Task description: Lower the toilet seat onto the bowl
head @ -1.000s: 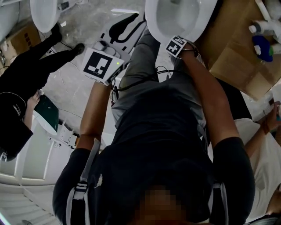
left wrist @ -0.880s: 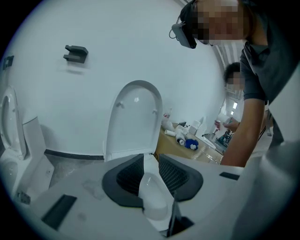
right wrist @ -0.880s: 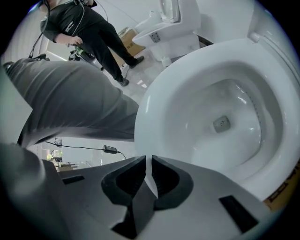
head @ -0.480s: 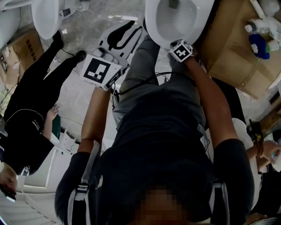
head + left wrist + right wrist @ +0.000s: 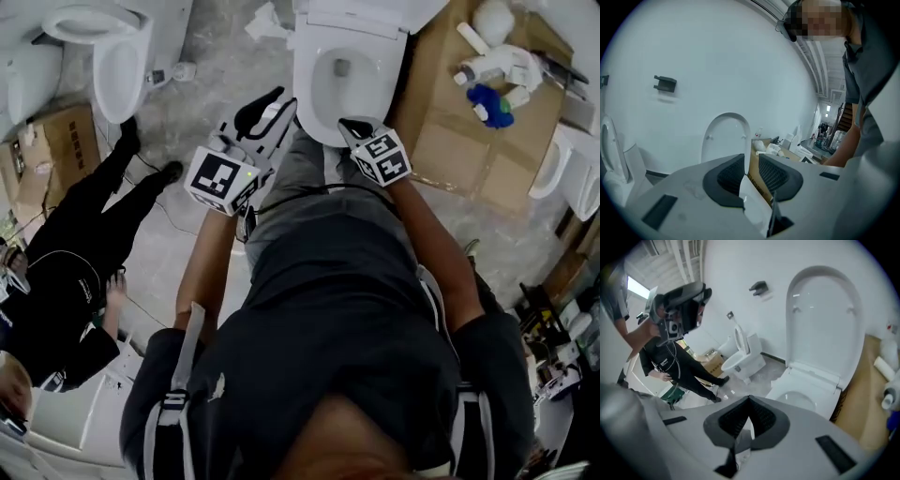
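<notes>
Now white toilet seat (image 5: pixel 818 387) flat on bowl (image 5: pixel 799 402), lid (image 5: pixel 822 319) upright; right gripper (image 5: pixel 749 401) jaws together, left gripper (image 5: pixel 751 161) jaws narrowly apart, empty.

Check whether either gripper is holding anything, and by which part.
Nothing is held. The right gripper has its fingers shut together with nothing between them; the left gripper has its fingers apart, also empty.
</notes>
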Tool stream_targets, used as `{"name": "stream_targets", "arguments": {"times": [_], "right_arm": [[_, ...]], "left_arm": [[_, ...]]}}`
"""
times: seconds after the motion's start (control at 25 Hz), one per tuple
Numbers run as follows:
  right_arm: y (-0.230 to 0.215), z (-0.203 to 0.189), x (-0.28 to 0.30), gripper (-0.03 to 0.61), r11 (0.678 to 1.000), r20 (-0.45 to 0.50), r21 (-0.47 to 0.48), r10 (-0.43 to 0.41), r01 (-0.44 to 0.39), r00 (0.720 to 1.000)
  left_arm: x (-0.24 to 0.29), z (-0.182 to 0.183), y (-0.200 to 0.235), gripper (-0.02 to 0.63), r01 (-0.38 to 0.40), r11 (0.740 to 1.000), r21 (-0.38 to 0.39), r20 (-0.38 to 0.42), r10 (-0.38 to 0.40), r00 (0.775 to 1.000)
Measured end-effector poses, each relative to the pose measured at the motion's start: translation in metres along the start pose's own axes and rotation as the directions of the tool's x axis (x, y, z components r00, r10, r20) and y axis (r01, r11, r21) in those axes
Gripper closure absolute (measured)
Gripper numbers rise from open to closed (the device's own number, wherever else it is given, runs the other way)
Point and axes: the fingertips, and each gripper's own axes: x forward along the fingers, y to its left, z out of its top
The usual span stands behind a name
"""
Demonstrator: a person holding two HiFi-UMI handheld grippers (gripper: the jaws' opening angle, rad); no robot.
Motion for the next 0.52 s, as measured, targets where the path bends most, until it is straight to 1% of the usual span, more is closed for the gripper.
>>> {"name": "stream_targets", "arguments": {"times": [0.12,0.24,0.36,0.52], "right_arm": [[0.015,0.037,-0.038,0.572,0.999,0.082,-0.038,0.007,-0.004,0.997],[0.03,0.06,-0.074,0.572,0.997,0.148,-0.075,0.015,-0.004,0.989],[0.042,0.071,-0.109,0.572,0.995,0.197,-0.098,0.019,0.0,0.98],[0.07,0.068,-0.152,0.572,0.997,0.249,-0.083,0.025,-0.005,0.968]], "left_arm": [[-0.009,0.016,-0.017,0.534,-0.008,1.0,0.02,0.019,0.008,1.0],[-0.019,0.025,-0.037,0.534,-0.015,0.999,0.028,0.031,0.014,0.999],[-0.029,0.026,-0.061,0.534,-0.016,0.999,0.035,0.029,0.015,0.999],[-0.048,0.022,-0.098,0.534,-0.006,0.999,0.038,0.001,0.006,1.0]]}}
